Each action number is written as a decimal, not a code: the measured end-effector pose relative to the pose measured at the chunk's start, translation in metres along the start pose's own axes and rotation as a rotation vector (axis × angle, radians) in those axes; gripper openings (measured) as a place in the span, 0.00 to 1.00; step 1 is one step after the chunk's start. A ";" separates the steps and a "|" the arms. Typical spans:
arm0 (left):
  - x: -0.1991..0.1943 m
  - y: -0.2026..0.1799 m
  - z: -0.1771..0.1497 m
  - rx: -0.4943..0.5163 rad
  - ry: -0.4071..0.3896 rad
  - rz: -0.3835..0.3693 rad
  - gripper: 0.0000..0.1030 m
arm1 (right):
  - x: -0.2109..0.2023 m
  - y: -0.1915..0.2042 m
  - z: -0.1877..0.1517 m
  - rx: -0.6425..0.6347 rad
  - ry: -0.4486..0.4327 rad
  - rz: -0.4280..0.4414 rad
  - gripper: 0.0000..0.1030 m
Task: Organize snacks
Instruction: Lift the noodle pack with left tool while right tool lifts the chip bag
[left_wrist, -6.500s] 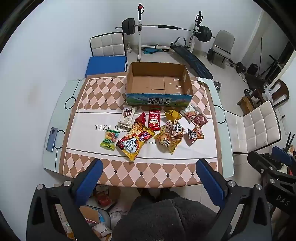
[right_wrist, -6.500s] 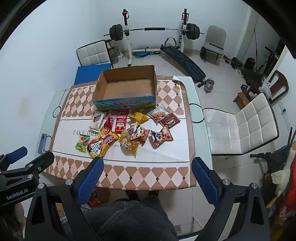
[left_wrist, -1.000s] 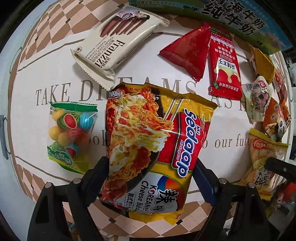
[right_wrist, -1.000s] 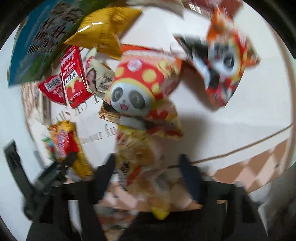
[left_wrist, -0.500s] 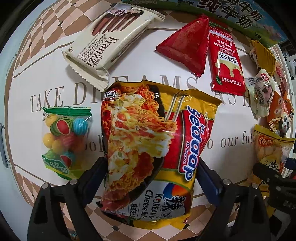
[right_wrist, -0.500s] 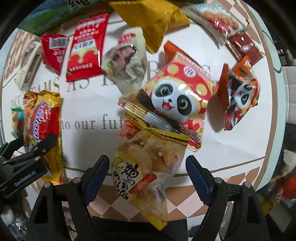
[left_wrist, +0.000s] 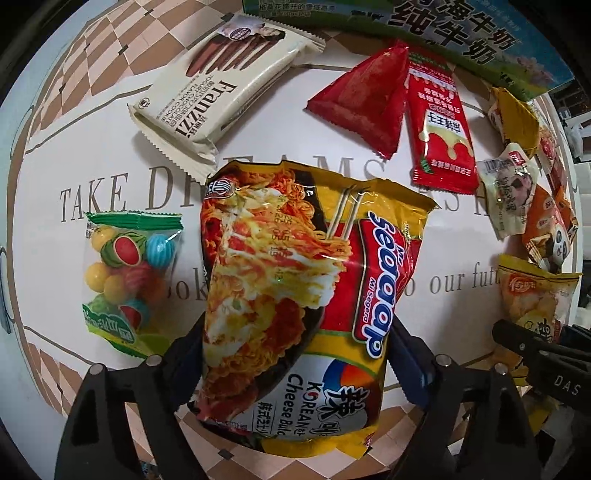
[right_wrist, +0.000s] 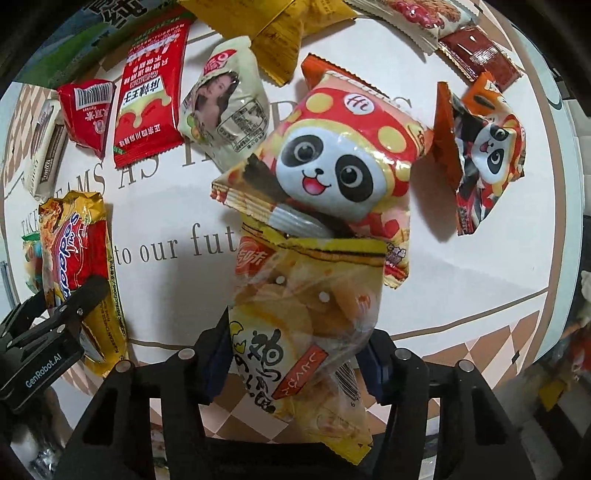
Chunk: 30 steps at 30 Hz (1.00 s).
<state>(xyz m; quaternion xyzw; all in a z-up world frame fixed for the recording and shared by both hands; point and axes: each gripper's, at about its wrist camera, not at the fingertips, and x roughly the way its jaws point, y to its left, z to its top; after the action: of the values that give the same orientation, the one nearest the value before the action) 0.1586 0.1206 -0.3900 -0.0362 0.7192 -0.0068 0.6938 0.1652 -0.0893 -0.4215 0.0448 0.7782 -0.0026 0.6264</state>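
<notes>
My left gripper (left_wrist: 291, 354) is closed on the lower part of a yellow Mi Sedaap noodle packet (left_wrist: 295, 273), its blue pads pressing both sides. My right gripper (right_wrist: 295, 354) is closed on a yellow chips bag (right_wrist: 306, 314) whose top edge lies over a panda snack bag (right_wrist: 332, 162). Both packets lie on the white tablecloth. The left gripper also shows at the left of the right wrist view (right_wrist: 55, 325), with the noodle packet (right_wrist: 74, 251) in it.
Around the noodles lie a candy bag (left_wrist: 125, 273), a Franzzi cookie pack (left_wrist: 218, 85), a red triangular pouch (left_wrist: 365, 92) and a red sachet (left_wrist: 439, 125). The cardboard box's printed wall (left_wrist: 443, 22) is at the far edge. A second panda bag (right_wrist: 484, 147) lies right.
Both grippers have closed in from open around their packets to gripping them. The right gripper moved nearer to the chips bag; the left barely shifted.
</notes>
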 end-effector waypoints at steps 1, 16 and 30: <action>-0.001 -0.001 0.000 -0.007 0.000 0.002 0.84 | -0.001 -0.004 0.002 0.004 -0.002 0.001 0.50; 0.015 0.005 0.006 0.051 0.073 0.011 0.93 | 0.008 -0.043 0.009 0.023 0.070 0.073 0.65; -0.018 -0.018 -0.006 0.023 0.004 0.028 0.83 | 0.015 -0.015 -0.002 0.006 0.010 -0.001 0.41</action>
<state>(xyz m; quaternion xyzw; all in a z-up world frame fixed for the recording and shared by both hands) 0.1537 0.1036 -0.3705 -0.0179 0.7210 -0.0054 0.6927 0.1591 -0.1034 -0.4363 0.0464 0.7814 -0.0049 0.6223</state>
